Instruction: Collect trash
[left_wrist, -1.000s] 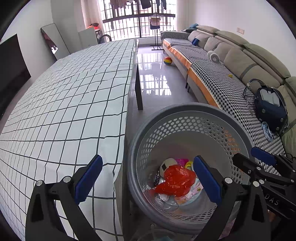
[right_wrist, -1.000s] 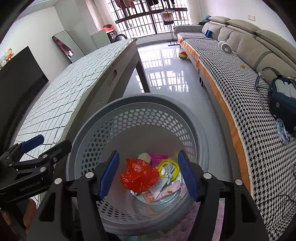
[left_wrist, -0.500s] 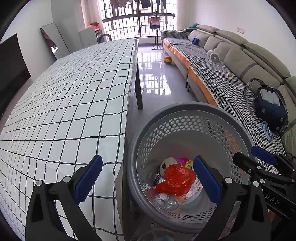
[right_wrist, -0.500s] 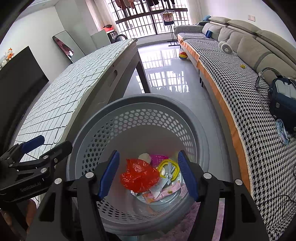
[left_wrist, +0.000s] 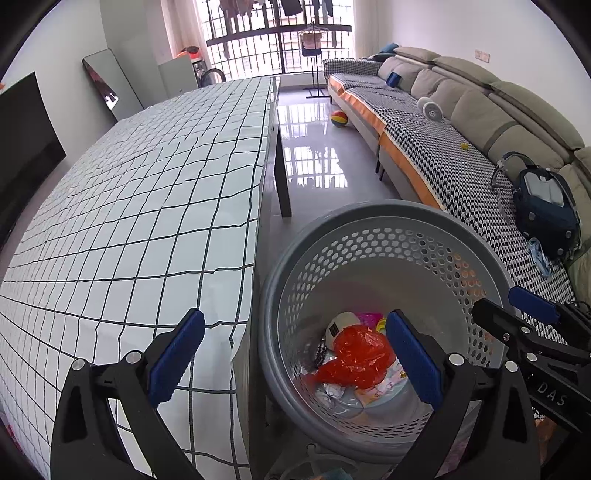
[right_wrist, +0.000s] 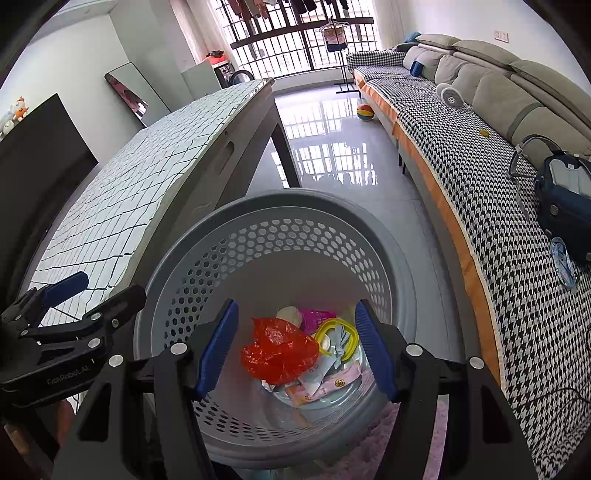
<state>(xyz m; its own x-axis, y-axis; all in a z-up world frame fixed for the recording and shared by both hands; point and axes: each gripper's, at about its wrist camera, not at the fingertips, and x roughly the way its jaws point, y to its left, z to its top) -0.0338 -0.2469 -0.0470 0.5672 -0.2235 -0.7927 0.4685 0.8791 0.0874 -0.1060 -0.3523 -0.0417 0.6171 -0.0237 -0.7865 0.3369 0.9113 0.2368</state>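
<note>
A grey perforated trash basket (left_wrist: 391, 221) (right_wrist: 273, 206) stands on the floor beside the table. Inside lie a crumpled red plastic bag (left_wrist: 356, 356) (right_wrist: 279, 349), a yellow ring (right_wrist: 338, 332), a pink wrapper (right_wrist: 316, 315), a white round item (left_wrist: 341, 323) and other wrappers. My left gripper (left_wrist: 295, 362) is open and empty, straddling the table edge and the basket rim. My right gripper (right_wrist: 297, 347) is open and empty, directly above the basket's opening. Each gripper shows in the other's view, the right (left_wrist: 532, 325) and the left (right_wrist: 74, 306).
A long table with a white grid-pattern cloth (left_wrist: 147, 206) fills the left. A sofa with a houndstooth cover (left_wrist: 461, 162) runs along the right, with a dark blue bag (left_wrist: 546, 210) on it. A coloured ball (left_wrist: 339, 119) lies on the glossy floor.
</note>
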